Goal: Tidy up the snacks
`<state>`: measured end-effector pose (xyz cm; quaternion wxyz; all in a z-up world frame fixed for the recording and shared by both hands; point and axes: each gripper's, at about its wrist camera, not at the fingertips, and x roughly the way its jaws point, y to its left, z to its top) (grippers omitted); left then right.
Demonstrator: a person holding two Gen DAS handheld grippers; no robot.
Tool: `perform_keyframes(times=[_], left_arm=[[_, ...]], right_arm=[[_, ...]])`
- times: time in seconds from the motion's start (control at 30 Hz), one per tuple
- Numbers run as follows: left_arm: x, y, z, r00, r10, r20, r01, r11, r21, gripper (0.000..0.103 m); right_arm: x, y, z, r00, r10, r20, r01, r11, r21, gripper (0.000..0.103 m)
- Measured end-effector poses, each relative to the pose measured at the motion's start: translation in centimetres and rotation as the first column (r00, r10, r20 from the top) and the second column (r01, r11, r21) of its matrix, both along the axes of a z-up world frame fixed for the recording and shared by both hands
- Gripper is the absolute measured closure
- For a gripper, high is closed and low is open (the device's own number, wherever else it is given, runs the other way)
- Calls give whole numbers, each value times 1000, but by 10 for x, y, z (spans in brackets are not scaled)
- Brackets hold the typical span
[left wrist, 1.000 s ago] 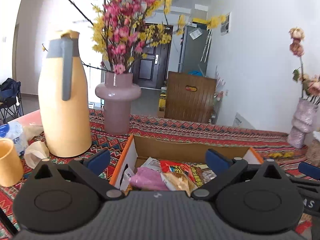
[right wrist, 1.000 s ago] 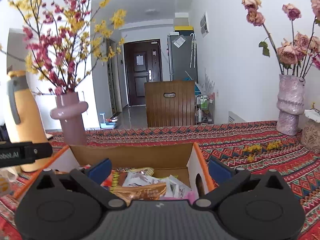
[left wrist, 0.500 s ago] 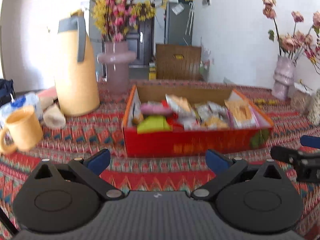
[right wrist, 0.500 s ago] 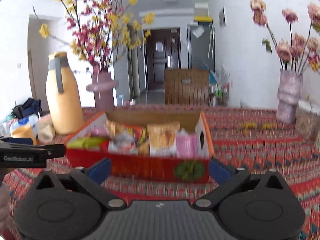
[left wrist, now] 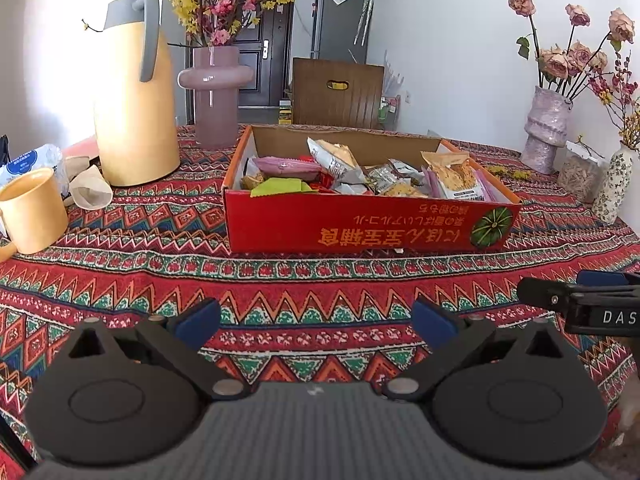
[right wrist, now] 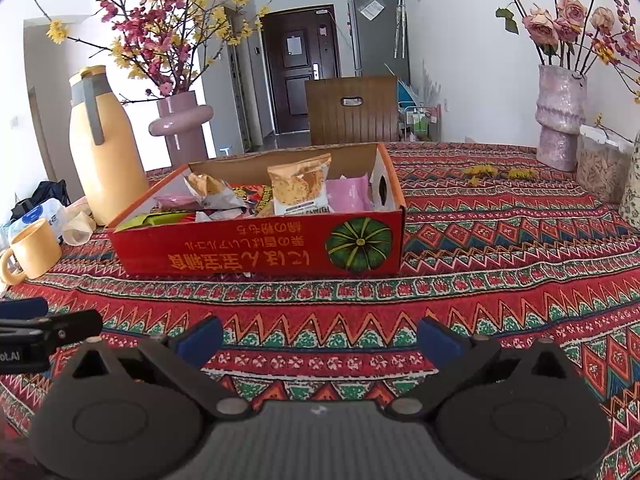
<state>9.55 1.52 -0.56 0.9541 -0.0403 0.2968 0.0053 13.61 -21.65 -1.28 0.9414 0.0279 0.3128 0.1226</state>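
- The red cardboard box (left wrist: 360,224) sits mid-frame in the left wrist view and left of centre in the right wrist view (right wrist: 256,248), flat on the patterned tablecloth (left wrist: 280,280), with snack packets (left wrist: 360,172) heaped inside it.
- 1 second ago both cameras hung right over the box's open top; now each sees the whole box from the near side, with a band of cloth between it and the fingers.
- The left gripper (left wrist: 316,320) has its jaws wide apart, holding nothing, low in its own frame.
- The right gripper (right wrist: 320,340) is likewise spread and holds nothing; its tip shows at the right edge of the left wrist view (left wrist: 576,296).
- Among the packets, 1 orange-brown packet (right wrist: 300,188) stands upright, 1 pink packet (right wrist: 348,194) is just beside it, and 1 lime-green packet (left wrist: 280,188) lies at the box's near left corner; the full count cannot be told.
- To the left of the box: 1 yellow jug (left wrist: 132,92), 1 yellow mug (left wrist: 32,208), 1 mauve vase (left wrist: 216,92) of blossom branches.
- To the right: 1 textured lilac vase (right wrist: 560,116) of roses.
- Behind the table: 1 wooden chair back (right wrist: 352,110).
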Motion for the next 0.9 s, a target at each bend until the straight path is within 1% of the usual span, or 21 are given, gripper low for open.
perform_keyframes(times=[0.9], left_arm=[[-3, -1, -1, 1000, -2, 4, 2, 1000, -11, 0]], right_arm=[[-1, 4, 0, 1000, 11, -1, -11, 1000, -4, 0]])
